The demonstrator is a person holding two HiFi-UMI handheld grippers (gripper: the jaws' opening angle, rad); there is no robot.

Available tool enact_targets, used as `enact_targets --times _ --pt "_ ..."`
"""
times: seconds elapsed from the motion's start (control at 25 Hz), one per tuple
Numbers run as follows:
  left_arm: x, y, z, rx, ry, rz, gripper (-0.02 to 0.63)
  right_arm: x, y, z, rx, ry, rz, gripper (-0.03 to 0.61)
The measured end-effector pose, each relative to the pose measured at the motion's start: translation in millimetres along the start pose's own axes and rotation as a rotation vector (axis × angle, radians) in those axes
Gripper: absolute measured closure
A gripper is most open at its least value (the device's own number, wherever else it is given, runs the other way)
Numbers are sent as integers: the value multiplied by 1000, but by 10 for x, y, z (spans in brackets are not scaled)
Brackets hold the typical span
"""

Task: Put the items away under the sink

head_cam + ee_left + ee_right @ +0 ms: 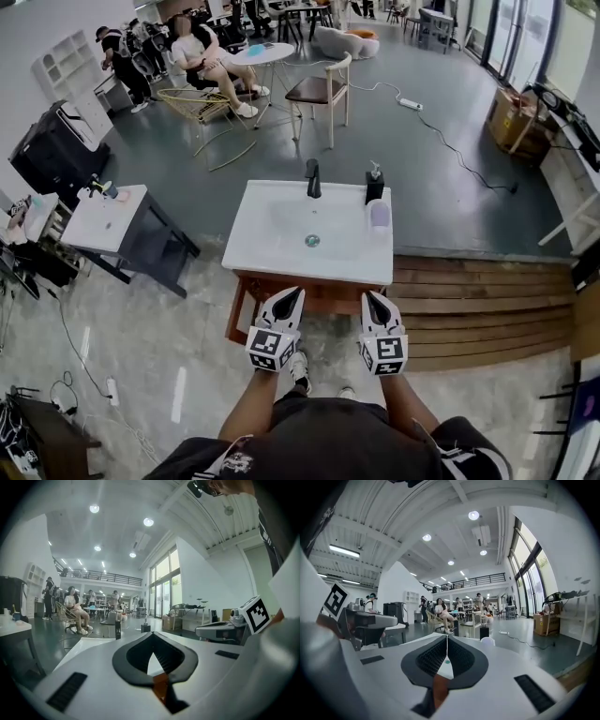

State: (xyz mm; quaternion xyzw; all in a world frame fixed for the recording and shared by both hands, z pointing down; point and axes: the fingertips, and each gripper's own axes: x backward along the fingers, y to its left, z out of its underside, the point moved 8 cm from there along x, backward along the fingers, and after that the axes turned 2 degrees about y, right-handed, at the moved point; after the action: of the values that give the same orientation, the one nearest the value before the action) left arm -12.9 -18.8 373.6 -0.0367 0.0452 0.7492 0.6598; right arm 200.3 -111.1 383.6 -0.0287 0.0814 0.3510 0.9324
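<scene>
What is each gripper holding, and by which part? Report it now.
Nothing is held. The left gripper and the right gripper both have their jaws shut, with nothing between them.

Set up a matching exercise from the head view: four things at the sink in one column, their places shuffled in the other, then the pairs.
1. faucet
2. cup
3. drain
4. left hand-held gripper

A. lowest spot inside the sink
B. on the sink's right side
C. middle of the sink's back edge
D. in front of the sink, jaws together

Pairs: 1-C, 2-B, 3-A, 4-D
</scene>
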Motion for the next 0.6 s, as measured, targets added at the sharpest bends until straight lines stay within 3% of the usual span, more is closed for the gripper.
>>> enact_targets --times 0.6 --pt "-819 1226 -191 -36 -3 170 607 -1203 103 -308 -2 52 129 554"
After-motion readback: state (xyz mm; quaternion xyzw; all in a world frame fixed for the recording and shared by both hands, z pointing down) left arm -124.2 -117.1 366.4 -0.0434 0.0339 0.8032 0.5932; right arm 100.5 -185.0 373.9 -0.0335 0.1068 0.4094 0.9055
